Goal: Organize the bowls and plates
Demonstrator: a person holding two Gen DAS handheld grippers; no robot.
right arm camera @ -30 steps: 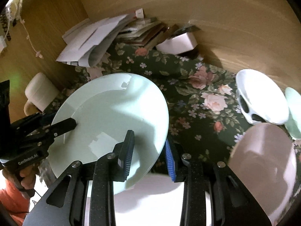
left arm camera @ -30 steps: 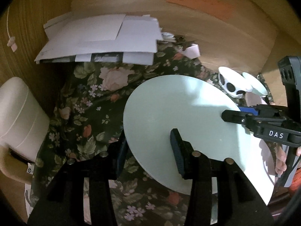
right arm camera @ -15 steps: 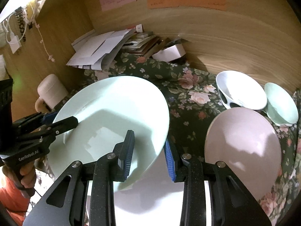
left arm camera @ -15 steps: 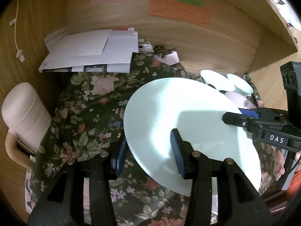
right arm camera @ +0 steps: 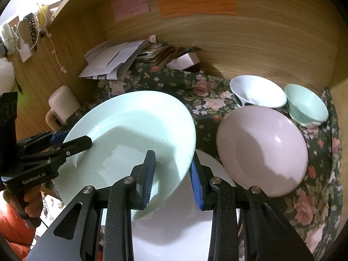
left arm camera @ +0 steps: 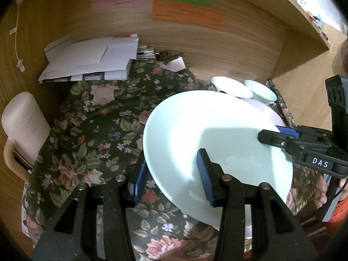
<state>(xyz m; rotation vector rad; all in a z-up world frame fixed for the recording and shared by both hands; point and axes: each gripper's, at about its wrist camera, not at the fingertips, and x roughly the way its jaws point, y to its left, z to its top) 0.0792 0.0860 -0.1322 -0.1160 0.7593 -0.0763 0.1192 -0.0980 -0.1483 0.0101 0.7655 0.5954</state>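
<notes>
Pale-green plate (right arm camera: 130,134) is gripped at opposite rims by the left claw (left arm camera: 171,174) and right claw (right arm camera: 171,174), held tilted above the floral-clothed counter (left arm camera: 91,130). A pink bowl (right arm camera: 261,150) sits just beside it.

My left camera sits close behind my left gripper (left arm camera: 171,175), looking steeply down and forward at the floral cloth (left arm camera: 91,126) toward the wooden back wall (left arm camera: 228,43). My right camera does likewise behind my right gripper (right arm camera: 173,178). Both share the pale green plate (left arm camera: 208,134) (right arm camera: 134,134), paper stack (left arm camera: 93,58) (right arm camera: 115,58), and each sees the other gripper at its frame's edge.
</notes>
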